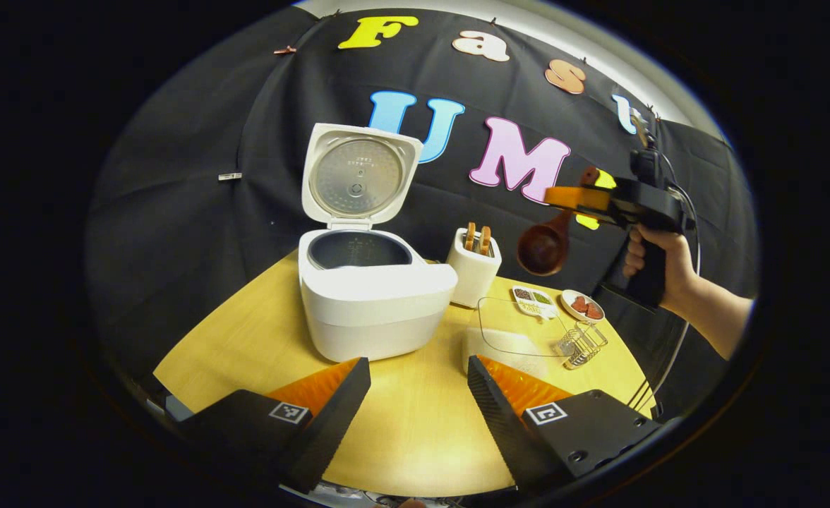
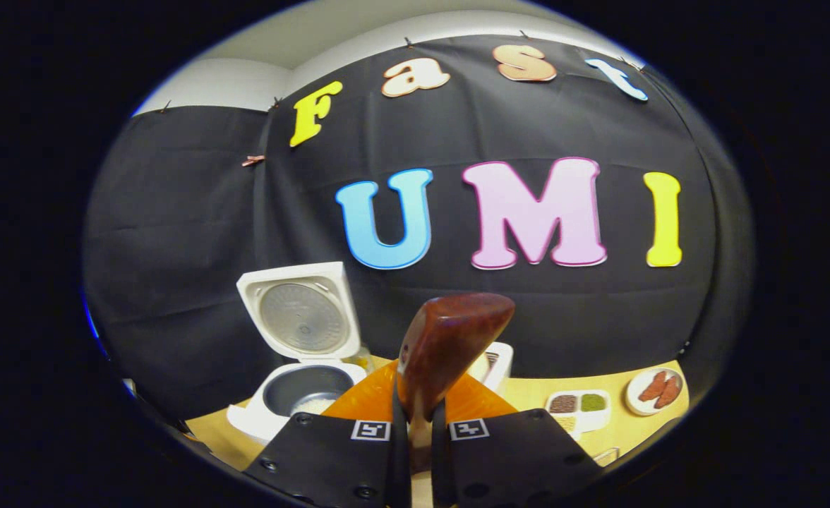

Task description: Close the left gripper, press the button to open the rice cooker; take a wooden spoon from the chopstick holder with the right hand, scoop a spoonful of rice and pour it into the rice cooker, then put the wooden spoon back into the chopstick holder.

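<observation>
Place: a staged kitchen corner inside a recording booth, not a lived-in home.
Backdrop: black cloth wall [image 2: 196, 233] pinned up with clips, a pale room wall above it.
Table: round light-wood table [image 1: 415, 423] set close against the cloth.
Kitchen signs: white rice cooker with its lid up [image 1: 369, 289], white chopstick holder with wooden utensils [image 1: 473, 267], small divided dish of grains [image 1: 533, 300], small plate of reddish food [image 1: 583, 305], clear plastic container [image 1: 517, 328].
</observation>
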`<state>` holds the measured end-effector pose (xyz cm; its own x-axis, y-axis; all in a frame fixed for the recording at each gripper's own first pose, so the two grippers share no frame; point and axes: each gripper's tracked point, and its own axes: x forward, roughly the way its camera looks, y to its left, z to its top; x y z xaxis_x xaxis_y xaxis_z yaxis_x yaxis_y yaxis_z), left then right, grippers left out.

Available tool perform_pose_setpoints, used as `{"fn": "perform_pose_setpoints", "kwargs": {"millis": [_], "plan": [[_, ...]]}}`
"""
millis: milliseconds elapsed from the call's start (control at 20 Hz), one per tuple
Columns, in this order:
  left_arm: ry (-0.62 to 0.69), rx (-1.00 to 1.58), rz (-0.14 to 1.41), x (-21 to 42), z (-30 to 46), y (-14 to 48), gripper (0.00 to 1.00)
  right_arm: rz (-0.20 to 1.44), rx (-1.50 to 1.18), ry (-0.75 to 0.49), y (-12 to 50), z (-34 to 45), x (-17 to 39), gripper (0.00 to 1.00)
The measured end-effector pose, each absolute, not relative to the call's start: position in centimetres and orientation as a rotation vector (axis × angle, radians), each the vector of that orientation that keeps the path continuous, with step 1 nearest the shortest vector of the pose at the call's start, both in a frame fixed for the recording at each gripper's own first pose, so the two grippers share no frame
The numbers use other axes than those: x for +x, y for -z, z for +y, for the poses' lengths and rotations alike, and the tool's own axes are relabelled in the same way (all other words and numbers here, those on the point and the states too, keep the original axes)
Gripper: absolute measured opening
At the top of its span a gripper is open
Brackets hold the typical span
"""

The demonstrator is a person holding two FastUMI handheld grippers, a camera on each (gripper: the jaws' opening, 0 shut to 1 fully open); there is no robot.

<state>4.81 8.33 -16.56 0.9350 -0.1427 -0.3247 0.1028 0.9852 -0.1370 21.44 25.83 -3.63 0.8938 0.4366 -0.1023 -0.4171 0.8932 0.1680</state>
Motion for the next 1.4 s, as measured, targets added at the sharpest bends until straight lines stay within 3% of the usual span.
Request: {"fn": "perform_pose_setpoints", "kwargs": {"millis": [350,750,1250,1300,1400], "plan": [[0.127,-0.117,0.353,6.3,2.7,16.5,0.96,0.213,0.221,-0.281,8.0,12.2,22.1,0.16],[0.138,-0.109,0.365,6.7,-2.6,16.4,0.96,0.344,0.377,-0.112,16.4,3.3,23.2,0.16],[0.075,-0.076,0.35,7.3,-3.8,15.3,0.96,0.522,0.477,-0.001,27.0,0.4,23.9,0.16],[0.065,-0.083,0.346,7.4,-3.7,15.2,0.96,0.541,0.474,0.0,27.9,0.5,24.0,0.11],[0.044,-0.094,0.335,7.2,-3.4,14.8,0.96,0.579,0.477,-0.018,29.1,1.4,23.8,0.16]]}}
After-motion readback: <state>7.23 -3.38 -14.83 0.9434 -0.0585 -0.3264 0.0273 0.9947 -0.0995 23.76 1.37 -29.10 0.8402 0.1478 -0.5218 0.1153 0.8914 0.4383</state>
